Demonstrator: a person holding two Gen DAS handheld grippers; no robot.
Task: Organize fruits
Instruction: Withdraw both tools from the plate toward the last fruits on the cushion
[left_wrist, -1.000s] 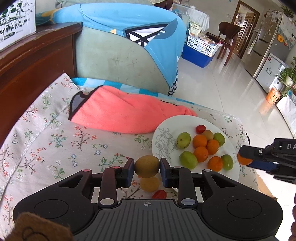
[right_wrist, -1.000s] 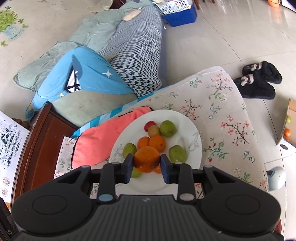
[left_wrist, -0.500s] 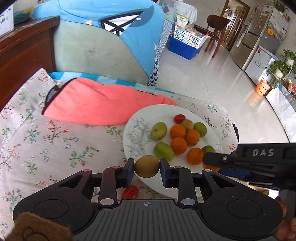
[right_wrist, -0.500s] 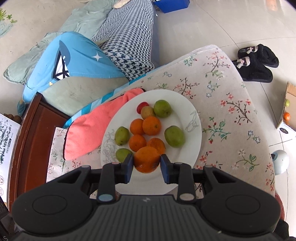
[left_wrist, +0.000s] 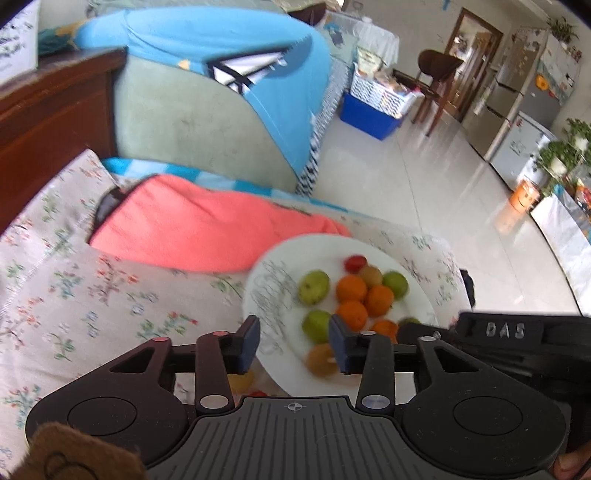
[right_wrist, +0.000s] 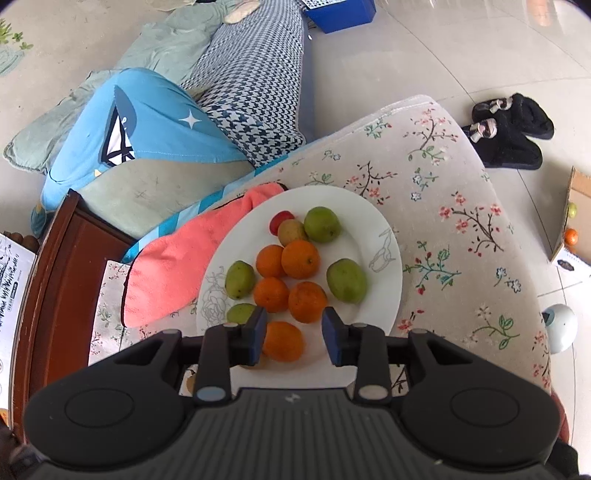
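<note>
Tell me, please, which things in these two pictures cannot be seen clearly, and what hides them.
- Brown fruit, left wrist view: motion-blurred; its kind is unclear.
- Yellowish fruit and red fruit, left wrist view: mostly hidden behind the left tongs.
- Green fruit, right wrist view: partly covered by the right tongs.
- Fruits in the cardboard box, right wrist view: too small.

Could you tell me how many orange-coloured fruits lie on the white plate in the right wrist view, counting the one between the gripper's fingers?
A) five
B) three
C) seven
A: four oranges cluster mid-plate and a fifth orange lies on the white plate between the fingers of the right gripper, whose jaws are opening, off the fruit.
</note>
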